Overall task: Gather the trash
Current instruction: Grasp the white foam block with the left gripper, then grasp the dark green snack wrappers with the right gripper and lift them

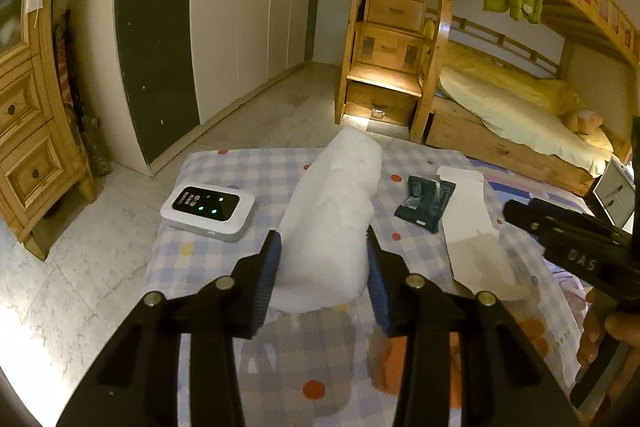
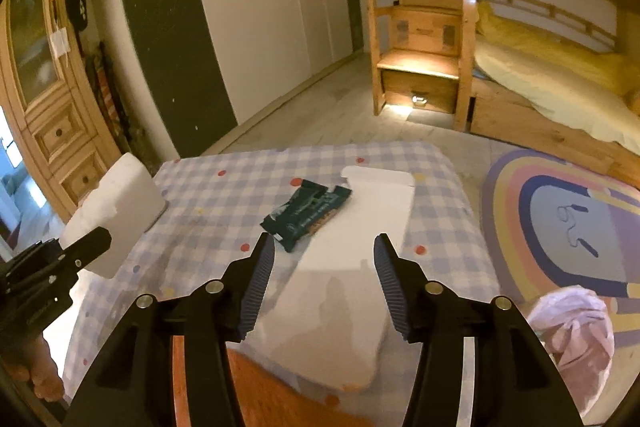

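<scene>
My left gripper (image 1: 322, 239) is shut on a white foam block (image 1: 334, 219) and holds it above the checked cloth (image 1: 224, 171); the block also shows in the right wrist view (image 2: 116, 211). A dark green snack wrapper (image 2: 306, 213) lies on the cloth, partly on a flat white card carton (image 2: 360, 247); both show in the left wrist view, the wrapper (image 1: 424, 199) and the carton (image 1: 472, 227). My right gripper (image 2: 324, 247) is open and empty, just above the near part of the carton.
A white device with green lights (image 1: 208, 209) sits on the cloth's left part. A pink plastic bag (image 2: 576, 335) lies on the rainbow rug (image 2: 560, 211) to the right. A wooden bunk bed (image 1: 500, 99), wardrobes (image 1: 240, 7) and a wooden cabinet (image 1: 32, 131) stand around.
</scene>
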A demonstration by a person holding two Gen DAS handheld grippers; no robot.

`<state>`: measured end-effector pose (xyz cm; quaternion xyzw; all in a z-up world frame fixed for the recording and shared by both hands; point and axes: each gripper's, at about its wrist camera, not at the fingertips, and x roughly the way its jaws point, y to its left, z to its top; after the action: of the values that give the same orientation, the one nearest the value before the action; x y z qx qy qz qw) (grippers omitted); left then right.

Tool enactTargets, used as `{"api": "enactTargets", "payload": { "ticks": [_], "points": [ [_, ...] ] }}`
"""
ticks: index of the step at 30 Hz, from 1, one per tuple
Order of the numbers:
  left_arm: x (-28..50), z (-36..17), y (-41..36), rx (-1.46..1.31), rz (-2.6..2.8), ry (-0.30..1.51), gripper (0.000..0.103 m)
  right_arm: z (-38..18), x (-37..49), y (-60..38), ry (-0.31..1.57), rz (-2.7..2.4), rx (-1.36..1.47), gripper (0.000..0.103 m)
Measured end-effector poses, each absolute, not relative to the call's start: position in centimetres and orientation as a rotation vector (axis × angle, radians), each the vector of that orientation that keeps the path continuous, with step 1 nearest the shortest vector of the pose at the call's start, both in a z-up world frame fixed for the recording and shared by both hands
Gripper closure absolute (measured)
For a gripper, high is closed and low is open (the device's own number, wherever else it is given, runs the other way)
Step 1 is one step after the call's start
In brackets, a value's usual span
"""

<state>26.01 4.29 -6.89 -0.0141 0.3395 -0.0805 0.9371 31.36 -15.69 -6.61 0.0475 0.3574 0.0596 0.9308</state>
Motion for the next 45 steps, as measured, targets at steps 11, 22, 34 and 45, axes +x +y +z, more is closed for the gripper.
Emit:
{"api": "enactTargets", "payload": {
  "ticks": [11, 22, 34, 45],
  "points": [
    [30.2, -7.1, 4.8, -0.051, -0.127, 0.685, 0.063, -9.0, 37.3, -12.0, 0.841, 0.112, 0.049, 0.05],
    [31.5, -7.6, 4.9, -0.048, -0.112, 0.708, 0.062, -11.2, 39.8, -11.0, 0.934, 0.033, 0.044, 0.053],
    [28.1, -6.6, 4.9, -0.063, -0.141, 0.682, 0.062, -7.7, 34.7, -12.0, 0.813, 0.141, 0.059, 0.102],
    [27.4, -6.4, 4.7, -0.065, -0.097, 0.682, 0.062, -6.5, 33.7, -11.8, 0.778, 0.185, 0.039, 0.071]
  ]
}}
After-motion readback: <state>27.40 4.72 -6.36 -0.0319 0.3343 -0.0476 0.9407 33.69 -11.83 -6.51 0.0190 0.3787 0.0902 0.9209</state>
